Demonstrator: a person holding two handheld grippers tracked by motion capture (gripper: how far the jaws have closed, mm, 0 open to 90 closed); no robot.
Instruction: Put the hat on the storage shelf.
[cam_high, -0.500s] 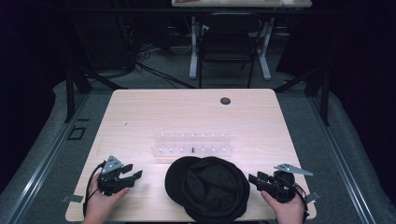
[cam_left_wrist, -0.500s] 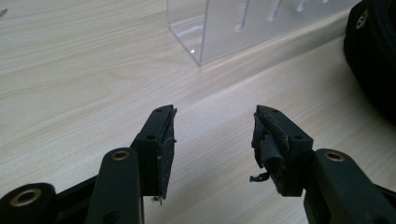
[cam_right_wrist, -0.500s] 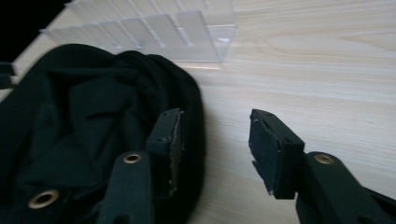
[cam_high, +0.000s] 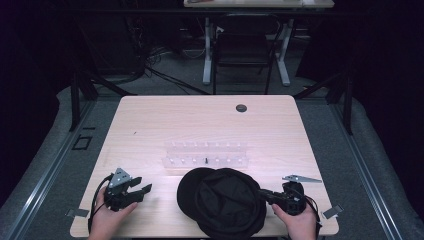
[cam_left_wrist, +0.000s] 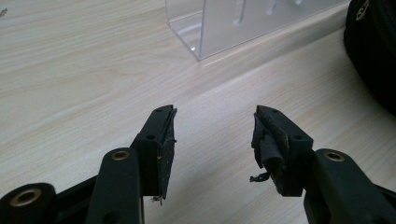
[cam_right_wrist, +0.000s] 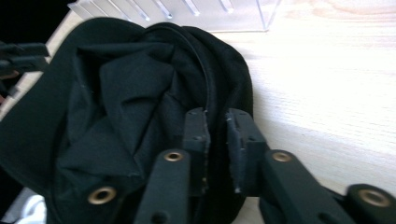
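Crumpled black cap, seemingly inside-out

Both grippers are black. The left gripper carries a grey three-cornered plate on top and trails a black cable. Its jaws have brass-ringed holes, screw heads and worn, fraying black pads. The right gripper has the same brass rings, and a grey plate too.

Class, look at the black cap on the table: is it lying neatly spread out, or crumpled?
Crumpled. The black cap shows deep folds and bunched fabric in the right gripper view, with the right gripper closed on its rim.
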